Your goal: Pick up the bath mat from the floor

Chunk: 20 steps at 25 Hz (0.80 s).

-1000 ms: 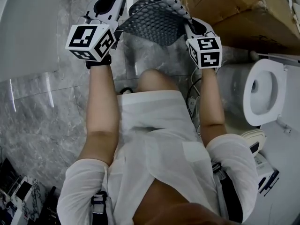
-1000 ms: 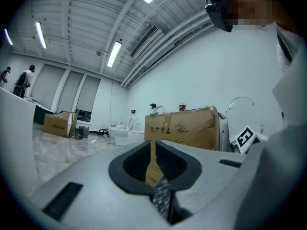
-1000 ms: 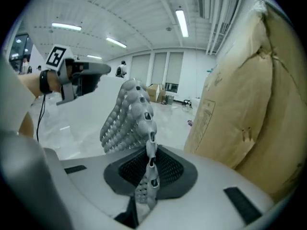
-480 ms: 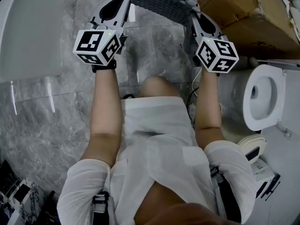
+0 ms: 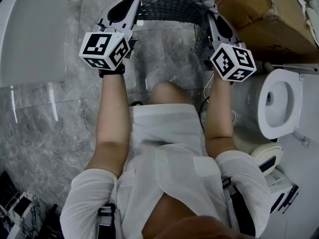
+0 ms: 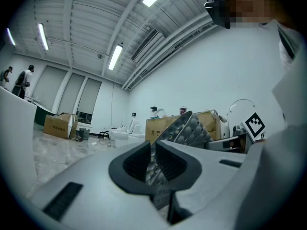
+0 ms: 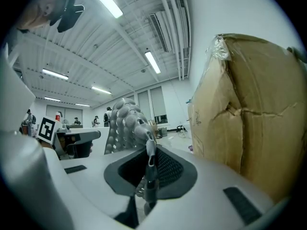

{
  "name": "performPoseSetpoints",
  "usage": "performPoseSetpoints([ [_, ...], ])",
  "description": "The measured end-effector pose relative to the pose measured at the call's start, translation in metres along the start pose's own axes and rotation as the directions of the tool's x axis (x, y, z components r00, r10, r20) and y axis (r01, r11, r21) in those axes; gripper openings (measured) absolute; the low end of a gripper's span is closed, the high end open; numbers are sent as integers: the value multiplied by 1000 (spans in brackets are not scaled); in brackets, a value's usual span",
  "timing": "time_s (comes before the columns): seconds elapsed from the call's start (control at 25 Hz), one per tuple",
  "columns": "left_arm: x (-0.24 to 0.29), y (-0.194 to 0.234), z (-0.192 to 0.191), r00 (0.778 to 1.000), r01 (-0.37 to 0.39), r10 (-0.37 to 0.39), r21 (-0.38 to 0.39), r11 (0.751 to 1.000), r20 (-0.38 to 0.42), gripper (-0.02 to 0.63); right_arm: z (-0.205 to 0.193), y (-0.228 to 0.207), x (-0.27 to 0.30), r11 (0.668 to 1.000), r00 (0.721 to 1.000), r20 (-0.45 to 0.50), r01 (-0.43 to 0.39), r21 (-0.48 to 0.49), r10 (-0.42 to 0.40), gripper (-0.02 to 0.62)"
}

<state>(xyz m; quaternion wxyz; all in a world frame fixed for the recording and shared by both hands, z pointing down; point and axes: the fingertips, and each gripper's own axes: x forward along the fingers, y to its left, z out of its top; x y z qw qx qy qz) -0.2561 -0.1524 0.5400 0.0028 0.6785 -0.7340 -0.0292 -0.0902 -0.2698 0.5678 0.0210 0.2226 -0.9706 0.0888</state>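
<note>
L gripper (image 5: 131, 1) & R gripper (image 5: 206, 15) each pinched nearly shut on opposite edges of bath mat (image 5: 172, 4), hung betw. them clear of floor (image 5: 164, 59); looks light, floppy, prob. rubbery, so edge grips suit.

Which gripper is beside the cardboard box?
The right gripper, clamping the bath mat edge beside the cardboard box; the left gripper holds the opposite edge.

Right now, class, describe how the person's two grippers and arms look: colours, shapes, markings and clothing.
The left gripper and right gripper match: pale grey tapering shells with black recessed panels on top. Each carries a white cube printed with black square markers. The inner pads are black and ribbed. The person wears a white short-sleeved top; the forearms are bare.
</note>
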Motion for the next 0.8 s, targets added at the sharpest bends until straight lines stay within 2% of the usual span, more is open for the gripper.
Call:
performPoseSetpoints([
  [0.8,1,0,-2,1000,0,0,0,1000,3,40,4,0,-2,1000,1000,29,-4,-1,4,61],
])
